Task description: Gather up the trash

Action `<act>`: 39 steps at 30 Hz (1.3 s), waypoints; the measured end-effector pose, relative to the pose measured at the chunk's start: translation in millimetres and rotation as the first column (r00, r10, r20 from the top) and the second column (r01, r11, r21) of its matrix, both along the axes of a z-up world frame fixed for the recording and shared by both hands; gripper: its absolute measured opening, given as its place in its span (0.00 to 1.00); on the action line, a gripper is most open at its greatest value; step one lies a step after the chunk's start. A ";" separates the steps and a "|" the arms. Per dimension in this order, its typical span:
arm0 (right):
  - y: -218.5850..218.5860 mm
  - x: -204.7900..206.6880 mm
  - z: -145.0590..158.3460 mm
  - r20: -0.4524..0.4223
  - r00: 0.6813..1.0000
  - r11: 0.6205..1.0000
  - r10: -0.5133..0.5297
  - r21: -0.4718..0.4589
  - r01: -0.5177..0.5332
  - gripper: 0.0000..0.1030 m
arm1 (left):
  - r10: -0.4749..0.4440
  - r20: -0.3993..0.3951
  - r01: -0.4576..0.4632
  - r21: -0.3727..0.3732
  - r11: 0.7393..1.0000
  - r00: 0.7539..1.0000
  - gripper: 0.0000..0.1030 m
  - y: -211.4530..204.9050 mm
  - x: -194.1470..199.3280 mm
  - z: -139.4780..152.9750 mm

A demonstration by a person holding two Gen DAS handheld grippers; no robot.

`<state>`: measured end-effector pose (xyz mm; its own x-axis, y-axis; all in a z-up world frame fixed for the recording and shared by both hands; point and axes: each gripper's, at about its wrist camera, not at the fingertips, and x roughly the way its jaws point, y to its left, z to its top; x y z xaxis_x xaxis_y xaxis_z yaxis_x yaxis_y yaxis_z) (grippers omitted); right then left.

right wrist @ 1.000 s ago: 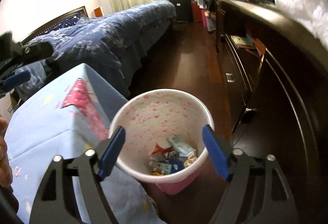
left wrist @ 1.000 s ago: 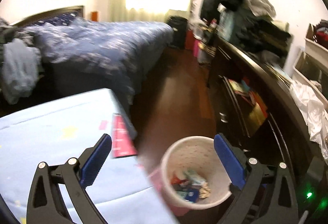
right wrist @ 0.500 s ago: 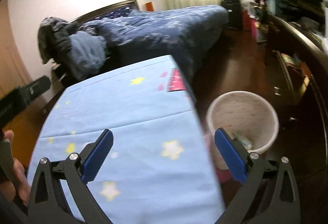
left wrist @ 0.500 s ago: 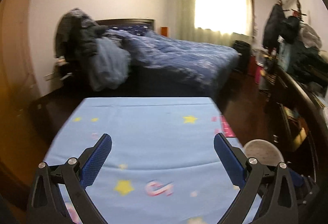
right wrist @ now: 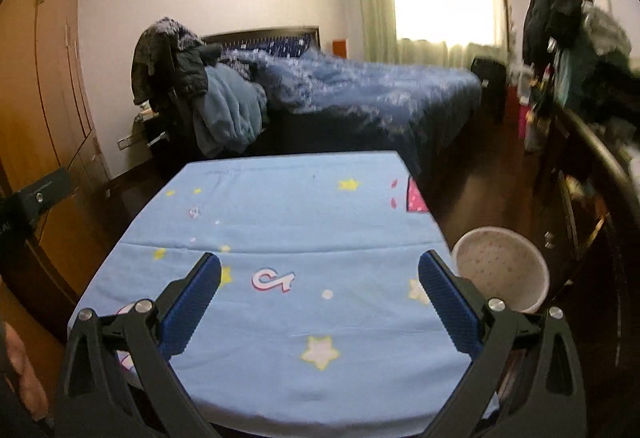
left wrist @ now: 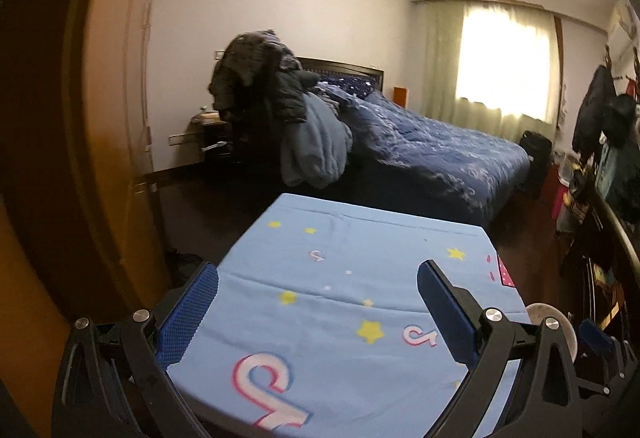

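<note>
A white speckled trash bin [right wrist: 502, 270] stands on the dark floor at the right edge of a table covered with a light blue cloth [right wrist: 288, 205]. In the left wrist view only the bin's rim [left wrist: 550, 318] shows, behind the right finger. No loose trash shows on the cloth [left wrist: 340, 258]. My left gripper [left wrist: 318, 286] is open and empty above the cloth's near left part. My right gripper [right wrist: 320, 274] is open and empty above the cloth's near edge, with the bin just beyond its right finger.
A bed with a blue quilt [right wrist: 360, 85] stands beyond the table. Clothes are piled on a chair [right wrist: 188, 85] at its left. A dark dresser [right wrist: 592, 173] runs along the right wall. A wooden wardrobe [left wrist: 80, 117] stands close on the left.
Both grippers have pulled up and swung left, away from over the bin, and now face the blue cloth and the bed. Both jaws stay open.
</note>
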<state>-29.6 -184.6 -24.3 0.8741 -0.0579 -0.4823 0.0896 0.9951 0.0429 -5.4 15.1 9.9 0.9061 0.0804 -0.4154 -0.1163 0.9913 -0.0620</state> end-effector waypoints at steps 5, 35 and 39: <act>15.8 -23.8 5.9 0.024 1.000 0.997 -0.002 -0.077 0.004 0.97 | 0.003 0.035 -0.002 -0.024 1.000 0.999 0.96 7.7 -30.0 4.4; 2.3 -32.7 2.6 -0.027 0.999 1.000 0.024 -0.007 -0.024 0.97 | -0.052 -0.044 0.052 0.012 0.999 0.998 0.96 -20.1 -21.3 -12.1; 2.0 -32.4 2.9 -0.026 0.999 1.000 0.024 -0.007 -0.024 0.97 | -0.055 -0.052 0.056 0.008 0.998 0.997 0.96 -20.9 -20.2 -13.8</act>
